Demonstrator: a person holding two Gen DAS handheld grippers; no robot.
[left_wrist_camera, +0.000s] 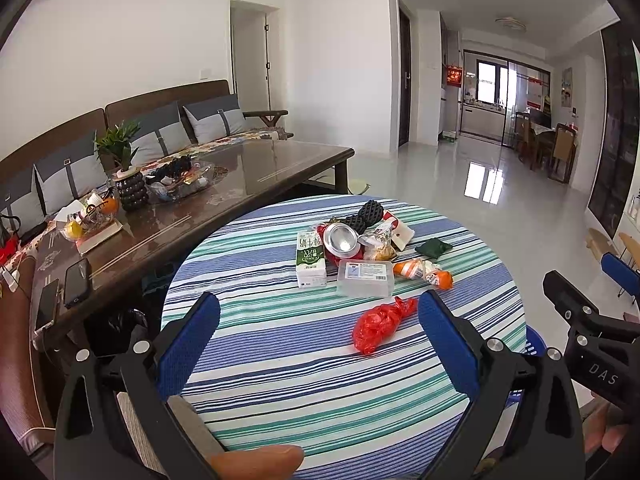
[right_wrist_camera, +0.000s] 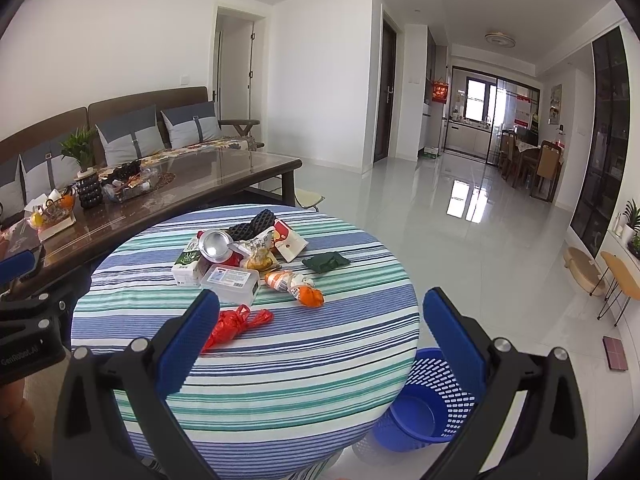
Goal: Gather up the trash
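Both tongs hang released and empty over the near edge of the striped round table [left_wrist_camera: 280,360]. The left gripper [left_wrist_camera: 318,340] frames the crumpled red plastic bag [left_wrist_camera: 378,326] just ahead, toward its right finger, likely the first pick. Beyond lies the remaining litter: milk carton [left_wrist_camera: 310,258], clear plastic box [left_wrist_camera: 366,278], can [left_wrist_camera: 340,238]. The blue mesh wastebasket [right_wrist_camera: 424,404] waits on the floor below the right gripper [right_wrist_camera: 322,338], handy for drops.

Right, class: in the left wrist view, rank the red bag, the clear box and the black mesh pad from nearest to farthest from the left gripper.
1. Red bag: nearest the left gripper, just inside its right finger.
2. Clear box: mid-table, beyond the bag.
3. Black mesh pad: farthest, at the back of the pile.
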